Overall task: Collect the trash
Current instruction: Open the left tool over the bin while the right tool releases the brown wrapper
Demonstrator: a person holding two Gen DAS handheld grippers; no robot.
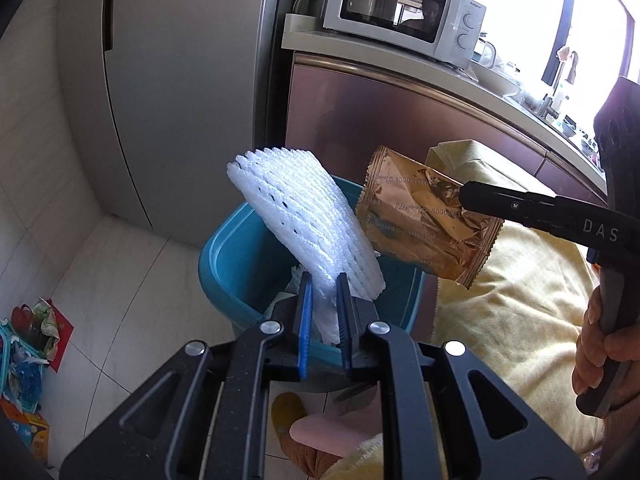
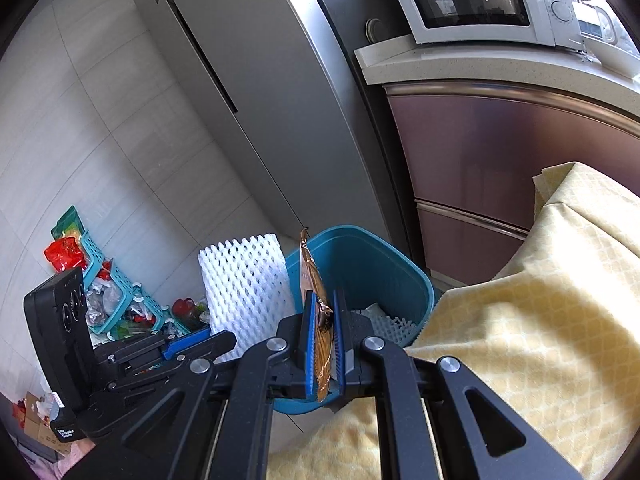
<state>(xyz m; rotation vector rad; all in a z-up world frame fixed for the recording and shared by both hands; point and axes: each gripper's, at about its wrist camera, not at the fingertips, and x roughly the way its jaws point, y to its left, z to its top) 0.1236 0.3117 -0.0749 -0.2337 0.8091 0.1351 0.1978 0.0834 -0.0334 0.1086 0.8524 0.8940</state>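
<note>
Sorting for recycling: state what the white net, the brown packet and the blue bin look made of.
White net: soft foam mesh, matte, holes punched through puffy strands. Brown packet: thin metallised film, likely plastic; glossy creases, serrated edge. Blue bin: moulded plastic, smooth, slight sheen, rolled rim.

A tall grey refrigerator (image 2: 248,92) stands against a wall of pale tiles (image 2: 80,112), on a floor of light tiles (image 1: 120,280) with dark grout lines. Beside it runs a counter with a light stone top (image 2: 480,66) over glossy mauve cabinet fronts (image 2: 500,152), carrying a white microwave (image 1: 404,10). Strong daylight pours through a window (image 1: 520,20) above the counter. A yellow patterned cloth (image 2: 540,300) drapes over furniture at the right
</note>
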